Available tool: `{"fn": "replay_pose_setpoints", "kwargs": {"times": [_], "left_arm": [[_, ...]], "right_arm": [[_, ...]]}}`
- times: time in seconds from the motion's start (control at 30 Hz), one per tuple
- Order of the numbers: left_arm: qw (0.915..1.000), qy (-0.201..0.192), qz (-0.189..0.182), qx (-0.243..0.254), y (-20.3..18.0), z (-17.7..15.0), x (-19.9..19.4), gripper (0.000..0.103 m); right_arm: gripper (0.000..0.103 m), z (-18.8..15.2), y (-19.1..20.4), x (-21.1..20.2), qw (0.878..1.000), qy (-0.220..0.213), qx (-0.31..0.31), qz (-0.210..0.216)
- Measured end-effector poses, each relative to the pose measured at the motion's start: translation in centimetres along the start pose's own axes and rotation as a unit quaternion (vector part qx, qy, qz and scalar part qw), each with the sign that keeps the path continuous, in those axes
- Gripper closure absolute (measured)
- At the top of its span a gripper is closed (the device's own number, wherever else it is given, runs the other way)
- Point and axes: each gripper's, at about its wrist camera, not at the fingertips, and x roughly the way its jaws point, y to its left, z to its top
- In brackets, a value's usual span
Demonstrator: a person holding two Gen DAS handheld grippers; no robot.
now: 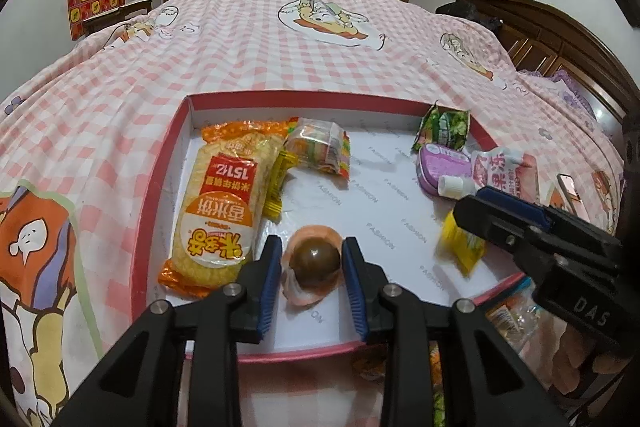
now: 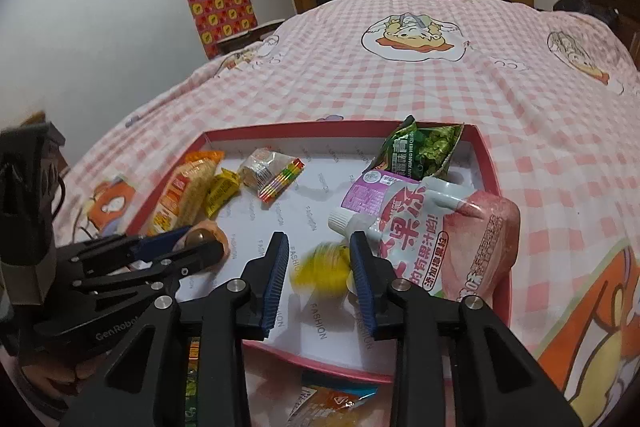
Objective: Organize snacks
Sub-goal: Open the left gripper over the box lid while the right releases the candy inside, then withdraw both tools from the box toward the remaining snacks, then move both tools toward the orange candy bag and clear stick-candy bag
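Left wrist view: the left gripper [image 1: 312, 267] sits at 6 o'clock over the near part of the tray [image 1: 160, 187], which lies on the checked bed [image 1: 320, 39]. The jaws stand slightly apart with the egg [image 1: 315, 263], a round brown ball in a pink wrapper, between them; the pads flank it closely, and I cannot tell whether either one touches. The ball has no long axis, but its wrapper trails towards 7 o'clock. The cracker pack [image 1: 220, 203] lies just left at 10 o'clock, long axis near to far. The right gripper [image 1: 472, 203] reaches in from 3 o'clock above a blurred yellow packet [image 1: 460, 247].

Right wrist view: the right gripper [image 2: 320, 259] points into the tray [image 2: 490, 163], jaws a little apart. The yellow packet [image 2: 320, 269] lies between them, smeared by motion, so its long axis is unclear; it seems to be free of the pads, probably dropping or just released. The jelly pouch [image 2: 460, 243] sits at 2 o'clock, spout towards the jaws, body running away to the right. The left gripper [image 2: 192, 243] and the egg [image 2: 200, 237] are at 9 o'clock.

My reading: each packet lies directly ahead of its own gripper, so the next move is a straight pull back.
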Motion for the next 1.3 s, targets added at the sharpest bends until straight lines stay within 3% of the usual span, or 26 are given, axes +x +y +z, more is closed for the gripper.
{"fn": "replay_pose_setpoints", "kwargs": {"times": [0.2, 0.77, 1.3], "left_arm": [[0.9999, -0.008, -0.012, -0.003, -0.2, 0.0, -1.1, 0.061], [0.9983, -0.023, -0.045, -0.030, -0.5, -1.8, -6.0, 0.058], [0.9967, 0.008, -0.076, -0.029, -2.1, -3.6, -5.9, 0.049]], "right_arm": [[0.059, 0.1, 0.0, -0.9, 1.000, -0.012, 0.012, 0.013], [0.058, -1.3, 0.6, -4.5, 1.000, -0.018, 0.015, 0.013], [0.055, -4.5, 0.5, -6.9, 1.000, 0.000, 0.008, -0.023]]}}
